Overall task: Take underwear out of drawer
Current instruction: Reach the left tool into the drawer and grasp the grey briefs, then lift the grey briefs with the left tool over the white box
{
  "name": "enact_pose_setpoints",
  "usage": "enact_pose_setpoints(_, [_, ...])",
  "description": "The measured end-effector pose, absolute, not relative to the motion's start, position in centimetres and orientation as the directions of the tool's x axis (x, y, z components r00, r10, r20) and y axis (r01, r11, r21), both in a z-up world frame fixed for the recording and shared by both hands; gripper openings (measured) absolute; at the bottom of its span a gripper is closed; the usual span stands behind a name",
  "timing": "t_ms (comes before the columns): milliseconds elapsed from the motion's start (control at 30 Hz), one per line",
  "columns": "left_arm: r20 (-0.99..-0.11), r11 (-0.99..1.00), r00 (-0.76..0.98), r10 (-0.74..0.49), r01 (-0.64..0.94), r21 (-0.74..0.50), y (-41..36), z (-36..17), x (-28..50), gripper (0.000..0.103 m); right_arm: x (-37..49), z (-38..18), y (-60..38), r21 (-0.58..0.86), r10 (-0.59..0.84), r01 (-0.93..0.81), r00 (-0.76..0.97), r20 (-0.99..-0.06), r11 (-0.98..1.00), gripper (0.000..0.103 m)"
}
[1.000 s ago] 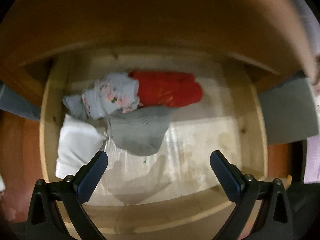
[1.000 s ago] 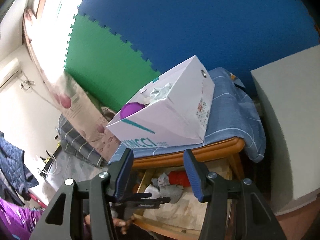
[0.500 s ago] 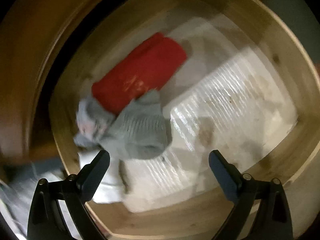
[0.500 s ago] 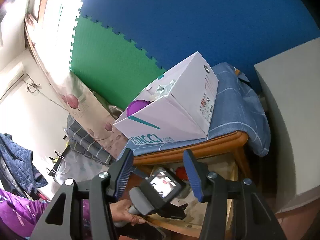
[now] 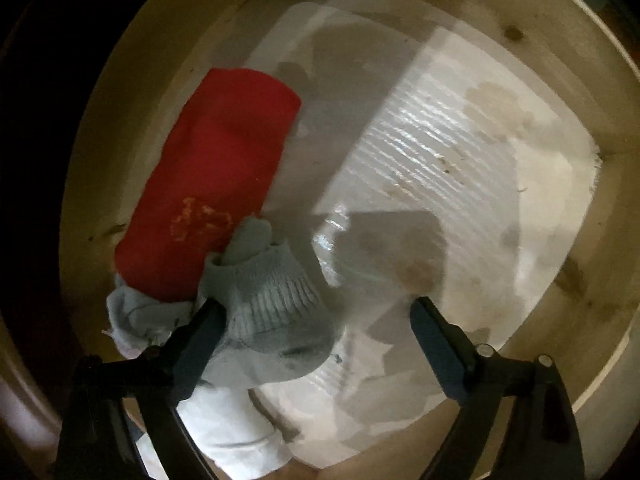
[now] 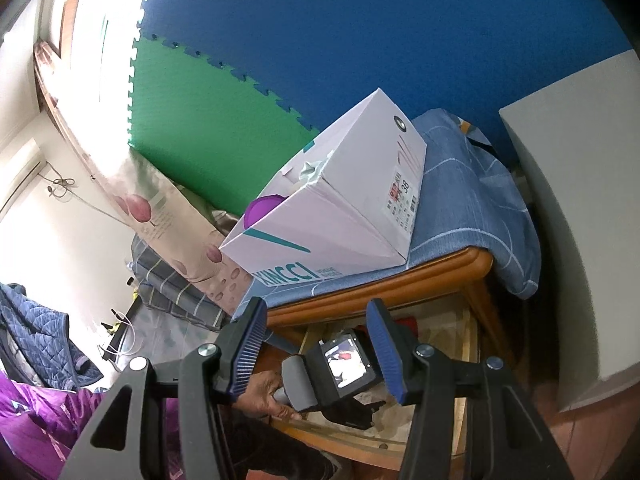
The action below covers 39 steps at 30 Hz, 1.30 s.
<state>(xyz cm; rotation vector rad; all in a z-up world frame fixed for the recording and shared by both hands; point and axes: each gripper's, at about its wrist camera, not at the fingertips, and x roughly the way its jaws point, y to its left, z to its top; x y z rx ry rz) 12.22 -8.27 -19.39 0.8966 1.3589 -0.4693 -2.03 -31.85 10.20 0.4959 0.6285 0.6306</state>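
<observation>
Since a second ago the left gripper [image 5: 312,318] has dropped from above the drawer front to point steeply down into the drawer [image 5: 520,16], rolling as it went, so the clothes now sit turned in its view. Its jaws stand wide and are closing; one finger [image 5: 200,332] touches the edge of the grey ribbed piece [image 5: 276,300], the other is well apart over the bare white liner [image 5: 440,152], and the cloth lies partly between them without being pinched.

That grey piece lies at the near end of the pile, touching the folded red piece [image 5: 208,184], with a pale floral bit [image 5: 132,320] beside it and a white piece [image 5: 228,424] below. Which of these counts as the underwear I cannot say for sure; the grey one looks like the target.

Meanwhile the right gripper [image 6: 316,344] hangs outside, half open and empty, level with the drawer front, looking at the hand [image 6: 264,396] on the other tool. A shoebox [image 6: 340,216] rests on the blue cloth [image 6: 472,208] above.

My reading: the reach is done and the pinch is just starting, nothing lifted yet
</observation>
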Motion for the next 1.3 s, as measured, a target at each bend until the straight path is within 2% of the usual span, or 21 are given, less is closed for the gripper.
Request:
enact_pose_setpoints(67, [-0.964,0.598,0.189,0.186,0.757,0.263,-7.8,-19.1,12.3,0.079,-1.8,10.0,-31.8,0.598,0.667,-0.376,0.633,-0.392,0.708,0.053])
enact_pose_setpoints(133, [-0.964,0.585,0.199,0.177,0.766,0.266,-7.6,-18.7,12.1,0.064,-1.7,9.9,-31.6,0.599,0.665,-0.370,0.631,-0.399,0.710,0.053])
enact_pose_setpoints(167, [-0.962,0.576,0.211,0.171,0.771,0.271,-7.6,-18.4,12.0,0.050,-1.6,9.8,-31.6,0.599,0.664,-0.367,0.631,-0.403,0.712,0.053])
enact_pose_setpoints(200, [-0.960,0.572,0.223,0.167,0.771,0.279,-7.6,-18.3,11.8,0.042,-1.5,9.8,-31.5,0.599,0.661,-0.363,0.631,-0.406,0.714,0.053])
enact_pose_setpoints(367, [-0.973,0.634,0.213,0.088,0.741,0.219,-6.1,-17.5,13.2,0.036,-1.2,9.5,-31.3,0.599,0.654,-0.349,0.630,-0.419,0.720,0.053])
enact_pose_setpoints(500, [-0.956,0.595,0.278,0.091,0.755,0.276,-5.5,-17.0,11.4,0.022,-1.3,9.4,-31.4,0.596,0.645,-0.340,0.634,-0.426,0.728,0.053])
enact_pose_setpoints(567, [-0.950,0.570,0.301,0.084,0.767,0.293,-5.7,-16.6,10.3,0.018,-1.3,9.4,-31.6,0.599,0.643,-0.335,0.638,-0.423,0.727,0.053])
enact_pose_setpoints(767, [-0.907,0.552,0.421,0.014,0.753,0.358,-6.1,-11.7,8.1,0.015,-1.2,9.2,-32.0,0.611,0.634,-0.313,0.647,-0.424,0.727,0.053])
enact_pose_setpoints(867, [-0.900,0.575,0.430,-0.077,0.756,0.312,-4.9,-8.2,6.6,0.015,-1.0,9.0,-32.3,0.627,0.635,-0.297,0.646,-0.424,0.721,0.053])
enact_pose_setpoints(1033, [-0.888,0.617,0.430,-0.160,0.746,0.250,-4.0,-3.9,4.0,0.015,-0.9,8.7,-32.9,0.649,0.636,-0.277,0.648,-0.419,0.709,0.053])
enact_pose_setpoints(1300, [-0.842,0.736,0.452,-0.296,0.670,0.101,-3.6,1.1,1.0,0.015,-0.8,8.5,-33.1,0.656,0.634,-0.263,0.646,-0.424,0.707,0.053])
